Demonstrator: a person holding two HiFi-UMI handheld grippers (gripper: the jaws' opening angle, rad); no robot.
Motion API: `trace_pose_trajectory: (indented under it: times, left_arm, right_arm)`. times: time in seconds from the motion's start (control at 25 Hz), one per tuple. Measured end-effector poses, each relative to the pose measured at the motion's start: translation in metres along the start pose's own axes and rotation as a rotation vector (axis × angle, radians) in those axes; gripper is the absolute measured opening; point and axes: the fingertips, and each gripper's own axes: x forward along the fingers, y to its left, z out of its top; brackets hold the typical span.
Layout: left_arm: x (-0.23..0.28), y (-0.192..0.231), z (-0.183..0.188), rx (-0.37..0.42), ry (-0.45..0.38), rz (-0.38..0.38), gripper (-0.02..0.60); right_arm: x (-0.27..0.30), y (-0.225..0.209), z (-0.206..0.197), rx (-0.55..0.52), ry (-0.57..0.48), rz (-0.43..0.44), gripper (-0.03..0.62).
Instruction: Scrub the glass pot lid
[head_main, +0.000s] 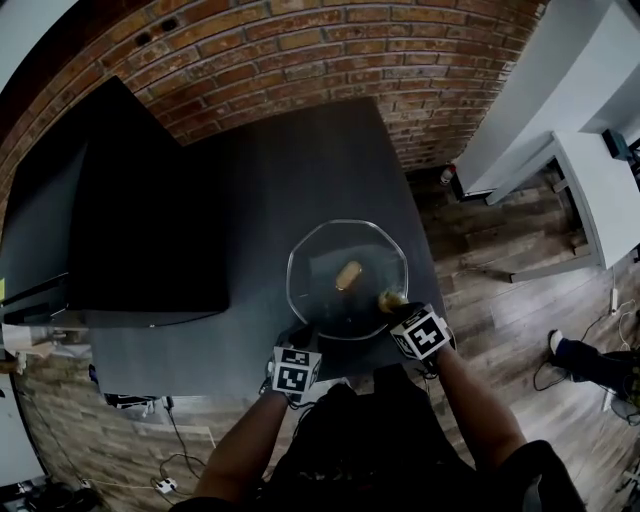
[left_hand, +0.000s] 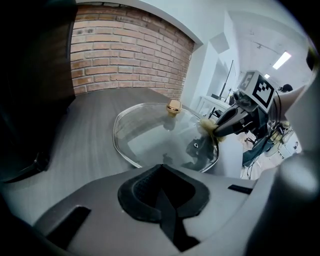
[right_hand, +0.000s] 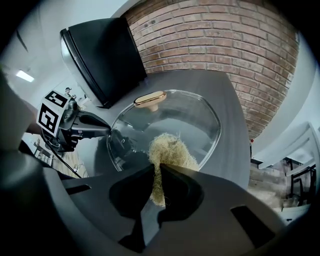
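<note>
Brick wall (head_main: 300, 60) behind dk grey table (head_main: 290, 170); wood floor (head_main: 500, 300), white counter (head_main: 605, 200) rt, ceiling light (left_hand: 281, 60) lit.

The head view looks steeply down from above the near side of the glass pot lid (head_main: 347, 280), taking in the whole lid, the dark worktop (head_main: 260, 170) around it and the brick wall (head_main: 300, 60) beyond it. The left gripper view rides low on the left hand-held gripper (left_hand: 162, 195), close at the lid's near-left rim, facing across the lid to its right. The right gripper view rides on the right hand-held gripper (right_hand: 154, 182), close at the lid's near-right rim, facing across it leftward. All three views share the lid; each gripper view shows the other hand-held gripper across it.
</note>
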Motion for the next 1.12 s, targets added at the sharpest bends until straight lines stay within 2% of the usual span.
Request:
trace_pose_trajectory:
  times: [0.48,0.8,1.12]
  left_arm:
    - [-0.001,0.0,0.001,0.051,-0.004,-0.026,0.034]
    - [-0.001,-0.002,0.001,0.059,-0.001,-0.037,0.032]
    - [-0.001,-0.001,0.0,0.06,-0.004,-0.044,0.034]
  right_arm:
    - [0.018,0.061,0.002,0.023,-0.026,0.021,0.041]
    - [0.041,0.121,0.023,-0.009,-0.03,0.106,0.041]
    - [0.057,0.143,0.039,0.028,-0.061,0.15,0.041]
